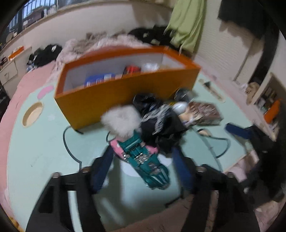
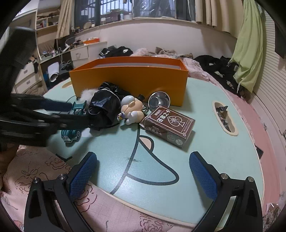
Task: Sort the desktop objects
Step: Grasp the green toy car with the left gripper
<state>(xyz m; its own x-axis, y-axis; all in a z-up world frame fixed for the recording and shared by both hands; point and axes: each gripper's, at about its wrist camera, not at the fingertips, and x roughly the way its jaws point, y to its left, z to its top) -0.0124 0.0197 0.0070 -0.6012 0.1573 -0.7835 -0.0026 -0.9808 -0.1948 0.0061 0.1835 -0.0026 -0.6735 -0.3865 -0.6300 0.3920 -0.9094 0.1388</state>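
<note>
A lived-in bedroom: pink bedding (image 2: 35, 171), strewn clothes (image 2: 219, 67), a cluttered desk (image 2: 78, 51) beneath the curtained window (image 2: 125, 9).

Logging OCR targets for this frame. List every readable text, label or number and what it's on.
"答案之书": large characters on top of the brown box, printed upside down to the right wrist camera.
Smaller line above it, side-face print and round logos on that box: too small to read.
Items inside the orange box: blurred, unreadable.

Colours on the mint table

The box (image 2: 128, 78) was orange outside, white inside; the toy car (image 1: 144, 160) teal; the card pack (image 2: 169, 123) brown with white print; the table (image 2: 205, 125) mint with dark outlines; the pads (image 2: 202, 178) blue, cross-hatched.
</note>
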